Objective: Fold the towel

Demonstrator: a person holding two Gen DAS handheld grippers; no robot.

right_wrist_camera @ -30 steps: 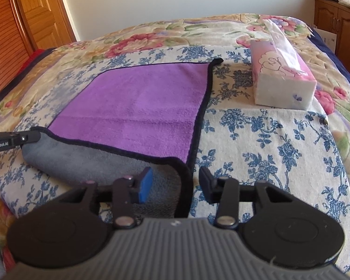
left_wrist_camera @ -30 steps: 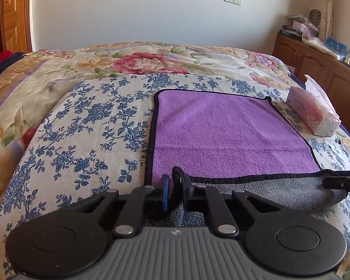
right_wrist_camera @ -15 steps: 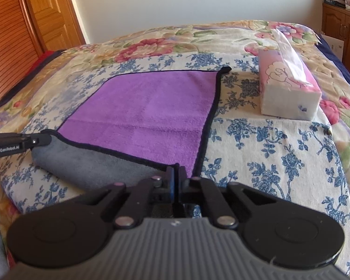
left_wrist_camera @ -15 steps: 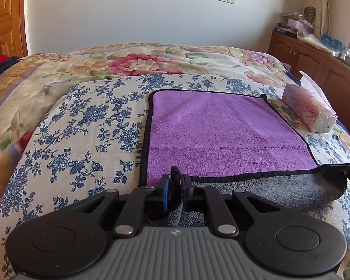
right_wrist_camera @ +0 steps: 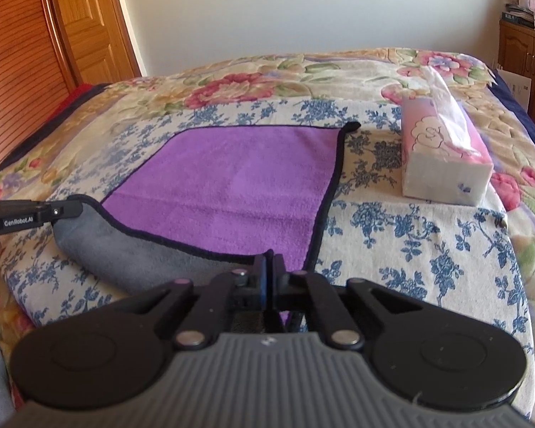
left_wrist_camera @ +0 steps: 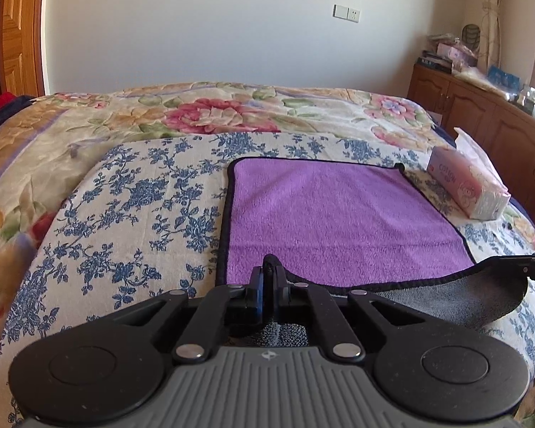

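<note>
A purple towel (left_wrist_camera: 339,214) with black trim and a grey underside lies on the bed; it also shows in the right wrist view (right_wrist_camera: 232,185). My left gripper (left_wrist_camera: 268,271) is shut on the towel's near left corner and holds it raised. My right gripper (right_wrist_camera: 269,267) is shut on the near right corner. The near edge is lifted between them, so the grey underside (right_wrist_camera: 132,253) hangs in a sag. The right gripper's tip shows at the right in the left wrist view (left_wrist_camera: 528,267), the left gripper's at the left in the right wrist view (right_wrist_camera: 35,212).
A pink tissue box (right_wrist_camera: 442,157) stands on the bed right of the towel, also in the left wrist view (left_wrist_camera: 467,185). A blue-flowered cloth (left_wrist_camera: 132,207) covers the bed under the towel. Wooden cabinets (left_wrist_camera: 481,121) stand right, a wooden door (right_wrist_camera: 82,25) left.
My right gripper closed on the towel's near right corner. Both grippers then rose, lifting the near edge higher off the bed.
</note>
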